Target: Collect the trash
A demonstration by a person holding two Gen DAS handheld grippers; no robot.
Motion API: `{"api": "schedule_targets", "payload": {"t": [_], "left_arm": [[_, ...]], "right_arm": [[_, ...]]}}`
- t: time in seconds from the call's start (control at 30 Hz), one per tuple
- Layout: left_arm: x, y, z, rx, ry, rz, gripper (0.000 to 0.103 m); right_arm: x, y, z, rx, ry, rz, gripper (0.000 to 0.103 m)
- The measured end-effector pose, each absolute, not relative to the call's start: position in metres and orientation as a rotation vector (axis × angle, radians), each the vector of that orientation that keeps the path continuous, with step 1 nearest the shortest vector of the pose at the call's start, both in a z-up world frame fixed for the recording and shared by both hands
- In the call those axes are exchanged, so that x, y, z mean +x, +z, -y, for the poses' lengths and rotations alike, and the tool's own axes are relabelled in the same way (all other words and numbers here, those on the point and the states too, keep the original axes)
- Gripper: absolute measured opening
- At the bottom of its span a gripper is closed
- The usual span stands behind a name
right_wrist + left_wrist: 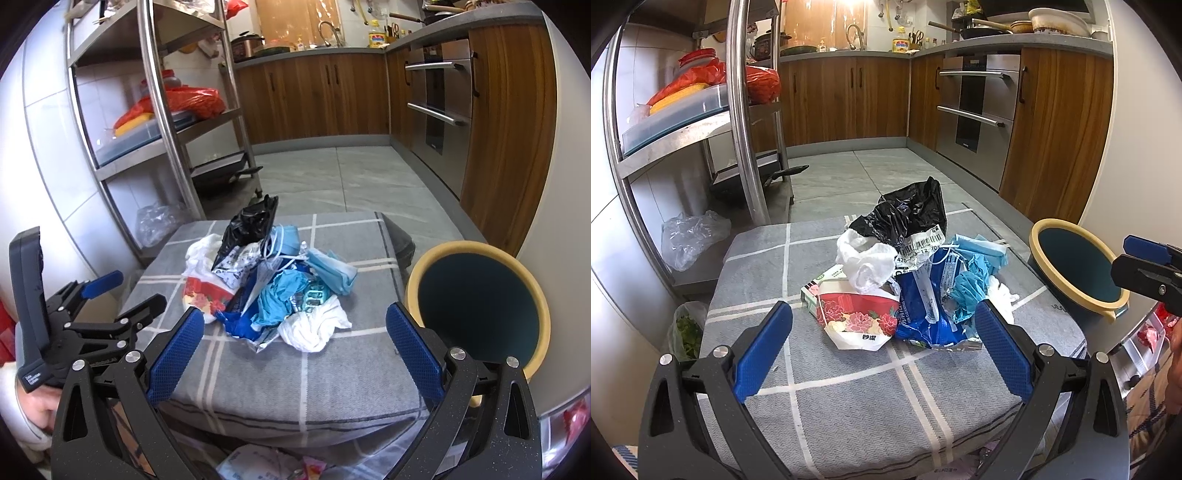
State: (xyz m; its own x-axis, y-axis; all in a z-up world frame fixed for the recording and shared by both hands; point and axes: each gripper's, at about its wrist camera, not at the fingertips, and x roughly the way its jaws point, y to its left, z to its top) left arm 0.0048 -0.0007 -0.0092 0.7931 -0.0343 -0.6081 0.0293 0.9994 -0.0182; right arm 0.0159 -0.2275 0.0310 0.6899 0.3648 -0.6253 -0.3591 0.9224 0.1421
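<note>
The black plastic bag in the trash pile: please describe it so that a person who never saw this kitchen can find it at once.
Find the grey checked cushion in the middle of the kitchen floor; a pile of trash lies on it. At the far end of the pile, toward the wooden cabinets, the black plastic bag stands highest. It is the only black piece, crumpled, with a white barcode label on it.
</note>
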Motion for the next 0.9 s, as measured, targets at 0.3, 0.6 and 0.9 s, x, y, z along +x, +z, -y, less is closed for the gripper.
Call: {"api": "schedule_targets", "payload": {"t": [0.3, 0.6, 0.9], "left_arm": [[0.009, -0.012, -0.002, -0.033, -0.035, -0.673, 0.097], [0.019, -0.004, -0.007, -0.062, -0.038, -0.689, 0.097], [0.053, 0.019, -0.011, -0.074, -0.079, -0.704, 0.097]], "right_arm": [[0.017, 0.031, 0.228, 0.009, 0.403, -0.703, 0.098], [0.02, 0.03, 0.226, 0.007, 0.398, -0.721, 0.098], [0.037, 0.034, 0.227, 0.014, 0.383, -0.741, 0.098]]}}
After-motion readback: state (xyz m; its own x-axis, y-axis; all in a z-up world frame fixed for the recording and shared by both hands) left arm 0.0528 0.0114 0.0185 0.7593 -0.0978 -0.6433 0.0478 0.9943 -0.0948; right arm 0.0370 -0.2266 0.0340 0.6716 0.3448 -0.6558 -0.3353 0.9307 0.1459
